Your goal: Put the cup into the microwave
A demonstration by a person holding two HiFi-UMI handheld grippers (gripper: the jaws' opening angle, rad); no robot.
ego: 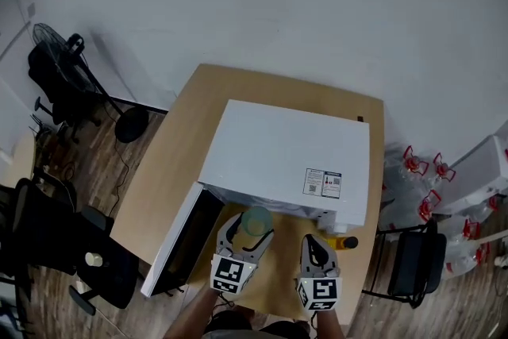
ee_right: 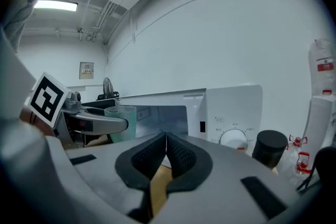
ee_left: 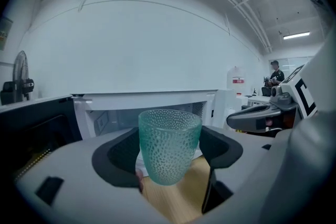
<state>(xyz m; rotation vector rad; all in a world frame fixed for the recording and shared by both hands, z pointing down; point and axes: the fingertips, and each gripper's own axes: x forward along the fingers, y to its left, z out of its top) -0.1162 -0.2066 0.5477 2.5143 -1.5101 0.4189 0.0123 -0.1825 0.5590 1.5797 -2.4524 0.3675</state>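
**Left gripper** (ee_left: 169, 155): I am holding this one straight in front of the microwave's open cavity. Its jaws are clamping the cup from both sides, the dark pads pressing on the glass walls.

**Cup** (ee_left: 169, 143): teal-green dimpled glass, upright. It is hanging between my left jaws above the table, just outside the mouth of the cavity and not yet inside.

**Microwave** (ego: 286, 159): a white box sitting on the table with its front facing me.

**Door** (ego: 176, 246): dark-faced, standing wide open on the microwave's left side.

**Dial** (ee_right: 233, 138): round, sitting on the white control panel at the right of the microwave's front.

**Right gripper** (ee_right: 165, 152): I am carrying this one empty. Its jaws are pressing together, pad against pad, with nothing between them. It is hovering to the right of the left gripper, facing the control panel.

**Bottle** (ego: 344, 242): yellow body with a black cap, standing on the table by the microwave's right front corner, near my right gripper.

**Table** (ego: 175, 147): light wood, bearing the microwave and the bottle.

**Fan** (ego: 54, 40): black, standing on the floor against the wall, well to the left of the table.

**Office chairs** (ego: 48, 234): black, sitting on the wood floor at the left.

**Water jugs** (ego: 421, 171): clear with red handles, clustering on the floor to the right of the table.

**Person** (ee_left: 274, 75): standing far off in the background of the left gripper view.
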